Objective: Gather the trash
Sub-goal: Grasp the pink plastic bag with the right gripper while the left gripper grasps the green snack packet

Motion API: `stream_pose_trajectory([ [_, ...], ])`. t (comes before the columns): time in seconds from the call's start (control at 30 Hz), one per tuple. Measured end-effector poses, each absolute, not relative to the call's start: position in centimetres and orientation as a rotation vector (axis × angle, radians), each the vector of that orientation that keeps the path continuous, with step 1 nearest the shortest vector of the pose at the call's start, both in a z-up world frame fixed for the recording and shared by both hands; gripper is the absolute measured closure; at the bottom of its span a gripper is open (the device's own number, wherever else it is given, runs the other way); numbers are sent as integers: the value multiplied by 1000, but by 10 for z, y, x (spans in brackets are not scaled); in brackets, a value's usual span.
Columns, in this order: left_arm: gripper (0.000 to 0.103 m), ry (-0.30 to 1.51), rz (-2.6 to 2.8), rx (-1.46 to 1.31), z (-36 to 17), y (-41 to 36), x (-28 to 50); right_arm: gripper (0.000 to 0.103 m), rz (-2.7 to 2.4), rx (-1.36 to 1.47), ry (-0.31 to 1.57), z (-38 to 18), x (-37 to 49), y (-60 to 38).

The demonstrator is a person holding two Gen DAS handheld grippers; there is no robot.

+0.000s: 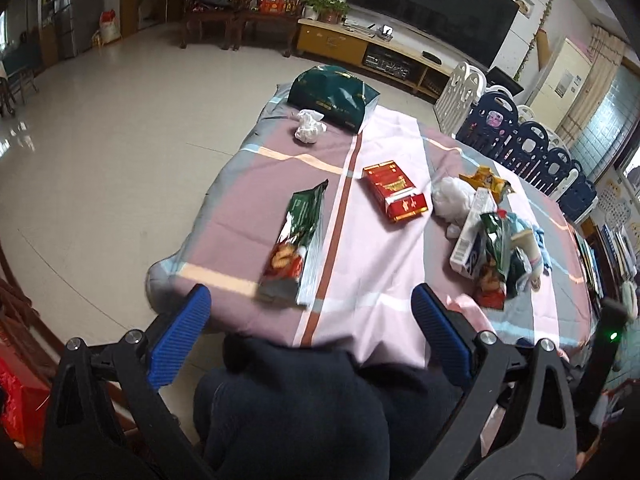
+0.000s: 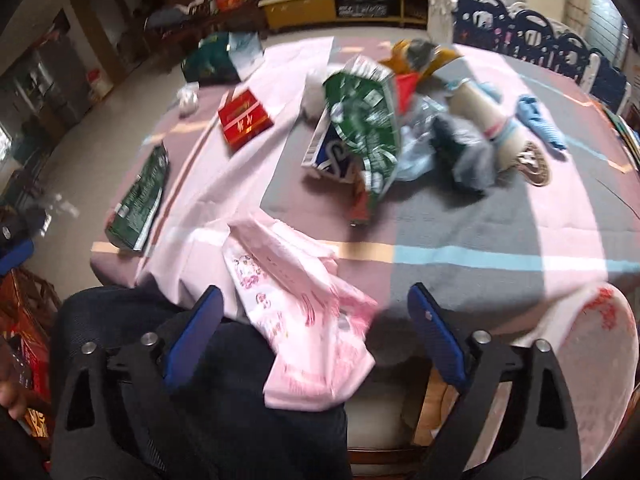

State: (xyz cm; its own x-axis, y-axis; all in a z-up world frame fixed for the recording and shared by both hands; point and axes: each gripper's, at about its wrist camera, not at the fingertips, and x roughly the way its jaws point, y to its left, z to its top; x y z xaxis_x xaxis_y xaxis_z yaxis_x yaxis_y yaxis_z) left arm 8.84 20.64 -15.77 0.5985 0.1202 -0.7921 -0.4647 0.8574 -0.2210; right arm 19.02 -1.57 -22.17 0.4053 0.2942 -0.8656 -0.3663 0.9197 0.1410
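**Trash Collection: Both Claws Wide, Nothing Gripped**

Left gripper (image 1: 310,316): jaws spread wide, nothing between the blue pads. It hangs above the near edge of the table (image 1: 380,264), which is covered by a cloth of mauve, pink and grey panels with a brown stripe. Directly ahead of the left pad lies a green snack wrapper (image 1: 296,240), flat on the cloth. Further ahead and slightly right sits a red carton (image 1: 394,192). Far ahead are a crumpled white tissue (image 1: 308,126) and, just beyond it, a dark green gift bag (image 1: 332,98). Ahead to the right is the main trash pile (image 1: 486,232): a white plastic wad, a white-and-blue box, a yellow packet and crushed wrappers, all touching.

Right gripper (image 2: 314,312): jaws also wide, holding nothing. A pink printed plastic bag (image 2: 304,312) lies between the pads and drapes over the table edge; contact with the pads cannot be determined. The pile lies straight ahead of it, with a crushed green wrapper (image 2: 364,120) on top.

Room: pale tiled floor (image 1: 100,140), a television (image 1: 432,12) above a yellow low cabinet (image 1: 340,38), wooden armchairs, and a blue-and-white playpen fence (image 1: 532,148) beyond the table's right side.
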Motion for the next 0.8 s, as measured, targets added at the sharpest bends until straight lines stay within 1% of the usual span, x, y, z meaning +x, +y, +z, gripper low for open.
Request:
stream_pose_trajectory([
  [0.03,3,884,352,-448,-166,211,101,25,418,-91,1093,-231,197,-10],
  [0.07,3,902,352,-462,-174,215,112,29,417,-94,1103,-234,200,-7],
  [0.1,3,921,353,-475,-182,220,124,37,425,-85,1123,-239,203,-6],
  [0.13,3,943,363,-481,-191,224,137,47,432,-76,1136,-244,207,-5],
  [0.17,3,975,373,-476,-200,227,149,52,441,-65,1148,-248,209,-6],
  [0.2,4,1011,371,-480,-207,228,159,59,451,-56,1157,-251,209,-6],
  [0.23,7,1059,366,-499,-212,231,166,63,452,-58,1149,-255,210,-5],
  [0.27,9,1070,363,-510,-214,232,170,65,459,-55,1139,-257,210,-6],
  [0.3,13,1075,360,-527,-215,235,173,71,468,-46,1137,-256,209,-8],
  [0.33,20,1085,366,-537,-217,238,175,74,474,-32,1138,-255,209,-12],
  [0.37,25,1113,381,-543,-221,240,179,76,474,-13,1139,-254,209,-14],
  [0.4,36,1138,384,-544,-225,242,183,79,472,-5,1138,-254,210,-17],
  [0.43,43,1168,379,-546,-229,244,187,80,467,16,1136,-252,208,-22],
  [0.57,47,1225,395,-506,-240,248,204,81,458,98,1111,-239,203,-39],
  [0.6,55,1240,392,-483,-244,248,210,81,456,121,1097,-233,201,-45],
  [0.63,69,1258,382,-474,-248,246,215,81,455,138,1084,-228,198,-52],
  [0.67,72,1289,366,-476,-254,246,218,81,455,160,1067,-220,194,-61],
  [0.7,74,1288,358,-483,-255,247,219,81,454,175,1055,-215,192,-67],
  [0.8,85,1252,356,-520,-253,251,216,81,425,212,1004,-195,184,-93],
])
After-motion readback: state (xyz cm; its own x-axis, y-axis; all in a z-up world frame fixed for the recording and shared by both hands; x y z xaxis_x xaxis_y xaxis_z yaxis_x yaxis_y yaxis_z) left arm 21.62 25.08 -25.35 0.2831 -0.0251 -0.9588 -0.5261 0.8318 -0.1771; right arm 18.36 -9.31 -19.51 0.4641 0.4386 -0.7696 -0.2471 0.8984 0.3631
